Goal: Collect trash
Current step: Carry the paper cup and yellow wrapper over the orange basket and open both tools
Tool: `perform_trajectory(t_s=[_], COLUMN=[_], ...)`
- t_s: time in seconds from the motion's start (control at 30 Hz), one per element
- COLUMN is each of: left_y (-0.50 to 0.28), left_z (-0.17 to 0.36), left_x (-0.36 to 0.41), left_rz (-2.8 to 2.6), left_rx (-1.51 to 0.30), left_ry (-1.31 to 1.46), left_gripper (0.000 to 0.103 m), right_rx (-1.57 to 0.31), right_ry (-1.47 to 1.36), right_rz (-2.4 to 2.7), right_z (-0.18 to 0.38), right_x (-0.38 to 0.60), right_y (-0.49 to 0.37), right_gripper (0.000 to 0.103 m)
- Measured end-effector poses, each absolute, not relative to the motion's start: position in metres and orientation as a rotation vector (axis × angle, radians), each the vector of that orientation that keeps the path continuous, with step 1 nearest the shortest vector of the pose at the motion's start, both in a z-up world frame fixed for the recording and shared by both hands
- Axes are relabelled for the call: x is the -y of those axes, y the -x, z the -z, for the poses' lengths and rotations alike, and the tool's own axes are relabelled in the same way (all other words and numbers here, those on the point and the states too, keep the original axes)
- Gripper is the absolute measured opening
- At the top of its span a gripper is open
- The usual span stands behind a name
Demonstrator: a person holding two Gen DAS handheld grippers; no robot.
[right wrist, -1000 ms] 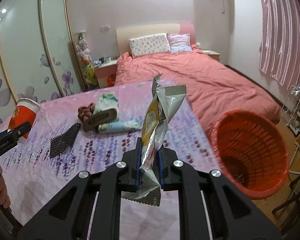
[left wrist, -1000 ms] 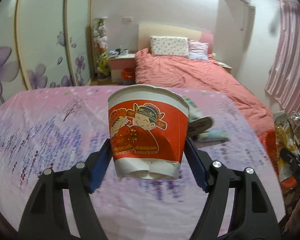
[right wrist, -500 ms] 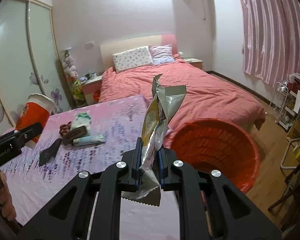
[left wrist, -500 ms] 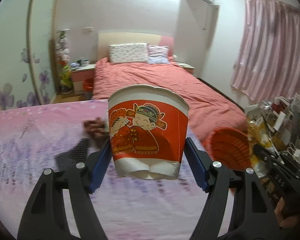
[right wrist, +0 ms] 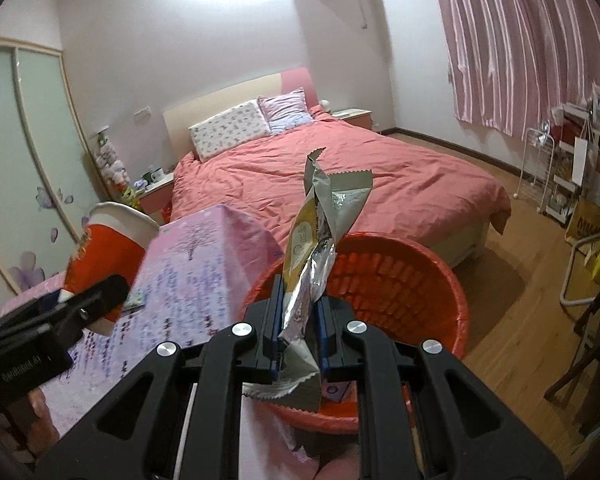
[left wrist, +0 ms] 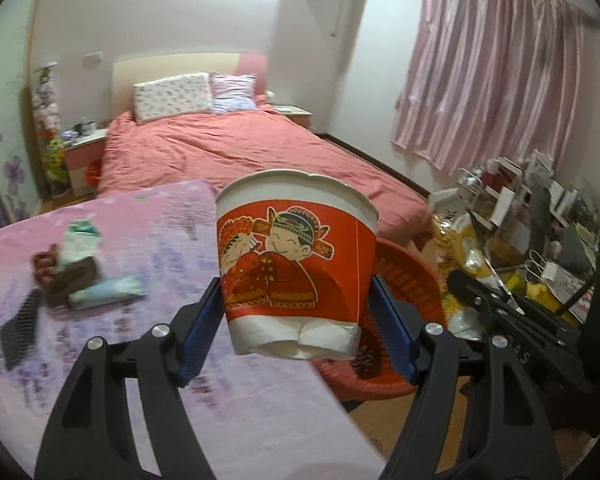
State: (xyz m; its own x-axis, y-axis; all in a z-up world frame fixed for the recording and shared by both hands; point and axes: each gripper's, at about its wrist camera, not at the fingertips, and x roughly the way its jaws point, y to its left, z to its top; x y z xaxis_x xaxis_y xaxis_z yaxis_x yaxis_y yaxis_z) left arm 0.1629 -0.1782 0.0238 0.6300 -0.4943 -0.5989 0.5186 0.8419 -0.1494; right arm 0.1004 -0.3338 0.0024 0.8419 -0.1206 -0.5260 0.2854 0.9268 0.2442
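Observation:
My left gripper (left wrist: 296, 312) is shut on a red and white paper cup (left wrist: 296, 264) with a cartoon couple, held upright over the pink table's right edge; the cup also shows in the right wrist view (right wrist: 108, 252). My right gripper (right wrist: 300, 320) is shut on a crumpled silver and yellow snack wrapper (right wrist: 320, 240) and holds it above the near rim of the orange basket (right wrist: 400, 280). In the left wrist view the orange basket (left wrist: 408, 284) sits partly hidden behind the cup, beside the table.
On the pink floral tablecloth (left wrist: 140, 340) lie a black mesh piece (left wrist: 18, 328), a brown item (left wrist: 72, 280) and small packets (left wrist: 108, 292). A red bed (right wrist: 340, 176) stands behind. Shelves and bags (left wrist: 540, 220) crowd the right side.
Both grippers swung to the right with their loads. The basket has come closer and now lies directly under the wrapper; the cup has moved from the table's middle to its right edge.

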Motion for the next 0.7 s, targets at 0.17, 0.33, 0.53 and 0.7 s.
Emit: perform_trajectory(t_s=[0.17,0.33,0.53,0.7], left_y=[-0.179,-0.196,-0.212,-0.221], left_z=[-0.002,0.023,0.047,0.058], left_x=[0.216,0.249,0.262,0.251], left_rz=[0.627,0.651,0.642,0.605], left_rx=[-0.706,-0.746,-0.791,-0.809], left_ry=[-0.066,-0.100,-0.126,-0.137], left_gripper=[0.071,0.071,0.073,0.082], right_rx=[-0.538,-0.557,-0.597,-0.620], right_ry=[-0.370,-0.419,-0.446,-0.463], right_rz=[0.231,0.239,0.220,0.219], right_z=[0.014,0.030,0.048,0.059], right_x=[0.362,0.383,0.393,0.397], right_y=[-0.110,-0.119,-0.129,-0.131], right_gripper=[0.014,0.015,0.021,0.048])
